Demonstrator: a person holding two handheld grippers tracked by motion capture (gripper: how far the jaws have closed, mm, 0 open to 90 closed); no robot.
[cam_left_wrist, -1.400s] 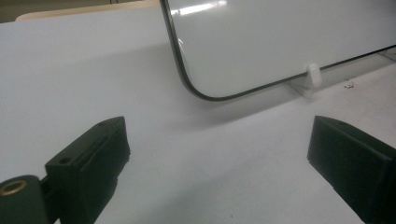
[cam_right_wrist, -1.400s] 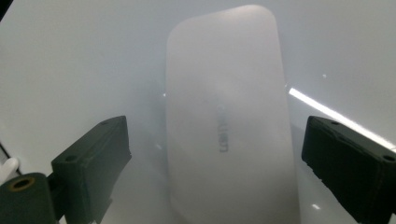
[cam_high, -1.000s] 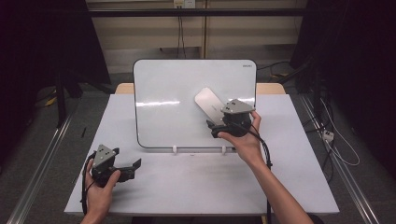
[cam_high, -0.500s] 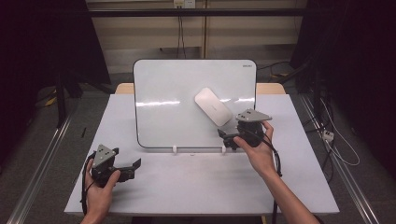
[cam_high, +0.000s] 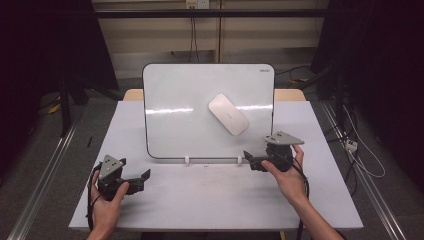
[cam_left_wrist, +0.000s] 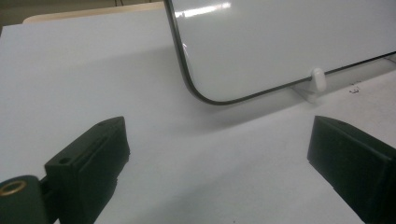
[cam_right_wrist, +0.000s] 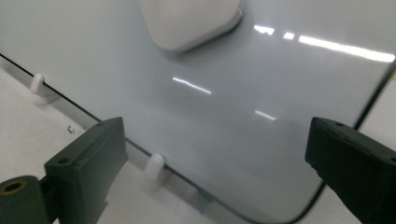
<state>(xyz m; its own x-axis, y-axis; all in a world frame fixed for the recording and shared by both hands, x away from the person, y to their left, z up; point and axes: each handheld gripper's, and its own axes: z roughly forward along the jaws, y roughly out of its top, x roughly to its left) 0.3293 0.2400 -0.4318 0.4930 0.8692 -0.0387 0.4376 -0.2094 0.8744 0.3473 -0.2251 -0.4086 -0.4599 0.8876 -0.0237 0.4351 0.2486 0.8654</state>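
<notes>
- I see the white table (cam_high: 210, 200) bare along its front edge, with open space between my hands.
- The whiteboard (cam_high: 180, 130) stands upright on clips; the eraser (cam_high: 228, 114) sticks to its face.
- My right gripper (cam_high: 252, 161) has just opened, empty, near the board's lower right corner.
- My left gripper (cam_high: 142, 179) rests spread wide, empty.

rounded white whiteboard (cam_high: 200, 120): glossy, smooth, mirrors strip lights, thin dark edge
white oblong eraser (cam_high: 228, 114): smooth plastic-looking shell, soft sheen
white table top (cam_high: 210, 200): matt, lightly scuffed
right gripper (cam_right_wrist: 215, 172): matt black plastic-looking jaws
small white clips (cam_high: 187, 160): plastic-looking
</notes>
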